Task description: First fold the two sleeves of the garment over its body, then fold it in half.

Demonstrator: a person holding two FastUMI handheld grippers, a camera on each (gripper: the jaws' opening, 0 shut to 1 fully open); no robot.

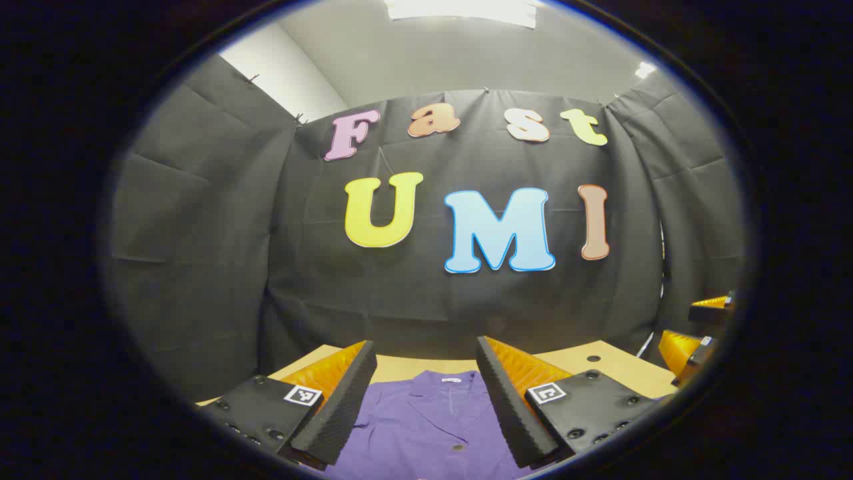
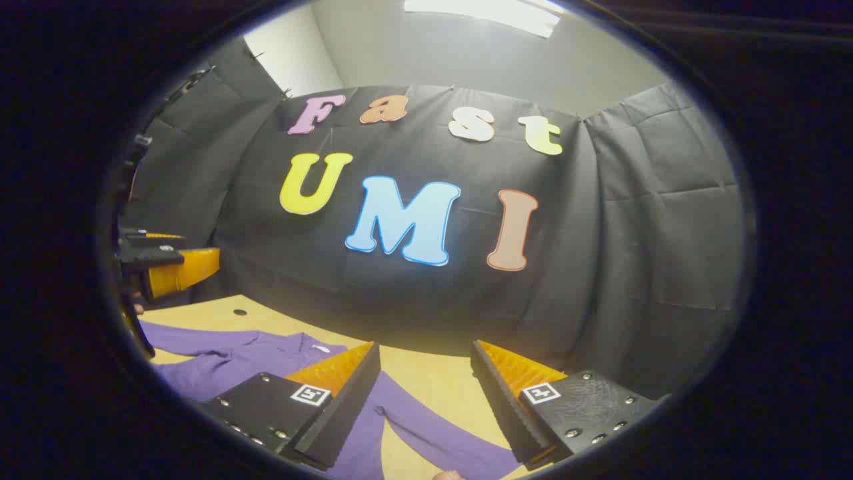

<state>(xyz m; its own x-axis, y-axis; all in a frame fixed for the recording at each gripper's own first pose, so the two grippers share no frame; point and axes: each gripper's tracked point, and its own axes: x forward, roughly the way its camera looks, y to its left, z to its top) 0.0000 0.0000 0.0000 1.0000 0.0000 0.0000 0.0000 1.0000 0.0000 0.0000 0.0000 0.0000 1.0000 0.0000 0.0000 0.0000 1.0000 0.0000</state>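
Judging by its drape, we expect the purple garment (image 1: 426, 427) to be light, soft and limp, so we would pinch a sleeve (image 2: 433, 433) near its cuff and lift it over the body. It lies flat on the tabletop (image 2: 426, 380), collar toward the far wall, buttoned front up, sleeves spread outward. We hold the left gripper (image 1: 426, 380) wide and empty above the collar, the right gripper (image 2: 426, 380) wide above the sleeve.

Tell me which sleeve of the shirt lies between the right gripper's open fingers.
The sleeve stretched out across the table in the right gripper view, running between the right gripper's fingers. The other sleeve lies farther off, toward the left gripper.
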